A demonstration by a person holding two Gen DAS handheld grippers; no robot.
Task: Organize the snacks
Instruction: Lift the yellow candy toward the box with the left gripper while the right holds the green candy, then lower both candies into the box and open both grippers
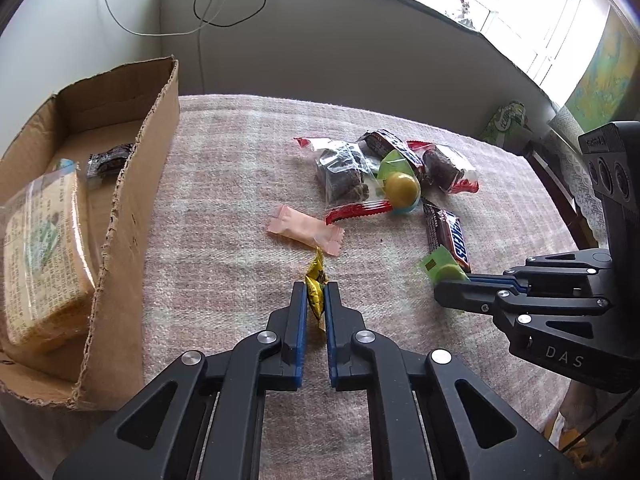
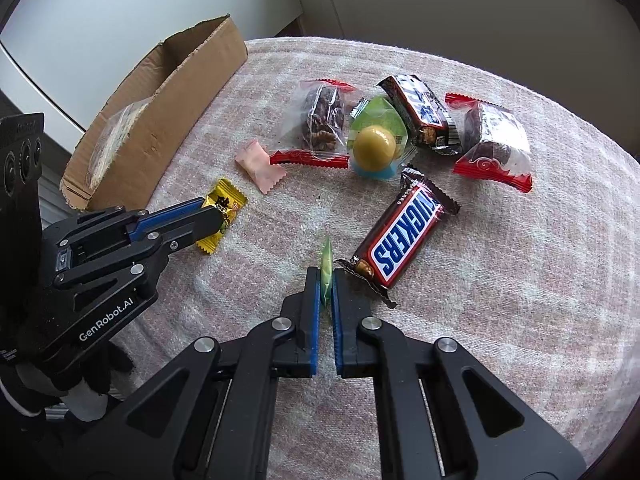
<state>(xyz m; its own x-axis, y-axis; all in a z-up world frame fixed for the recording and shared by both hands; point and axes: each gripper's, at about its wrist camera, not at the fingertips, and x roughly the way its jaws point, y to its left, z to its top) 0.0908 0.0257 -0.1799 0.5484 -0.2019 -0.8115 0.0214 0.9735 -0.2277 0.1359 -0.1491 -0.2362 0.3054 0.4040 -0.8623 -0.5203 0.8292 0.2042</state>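
The left hand-held gripper (image 1: 316, 294) is clamped on a small yellow candy (image 2: 222, 205), its blue pads pressing the wrapper from both sides while the candy stands on edge on the pink woven cloth (image 1: 240, 208) that covers the counter. The right hand-held gripper (image 2: 327, 280) is likewise closed narrow on a thin green packet (image 2: 327, 266), gripped edge-on between its pads, just beside the near end of a Snickers bar (image 2: 404, 236).

A torn cardboard box (image 1: 132, 208) sits at the left edge of the counter. Inside it lie a clear-wrapped stack of pale crackers (image 1: 44, 256) and, toward the far end, a small dark-wrapped sweet (image 1: 110, 162).

The rest of the snacks lie loose around the middle of the counter, toward its far edge. A pink wrapped candy (image 1: 306, 230) rests just beyond the yellow candy, apart from it. Behind it a clear bag with red ends (image 2: 320, 124) holds a dark nutty block, touching a green packet with a yellow ball (image 2: 376, 142) on top. A second, smaller Snickers bar (image 2: 418, 110) leans against that packet from the far side, and another red-ended bag of dark cake (image 2: 494, 142) lies toward the right edge.

A gloved hand (image 2: 86, 380) shows beneath the left hand-held gripper's body in the right wrist view.
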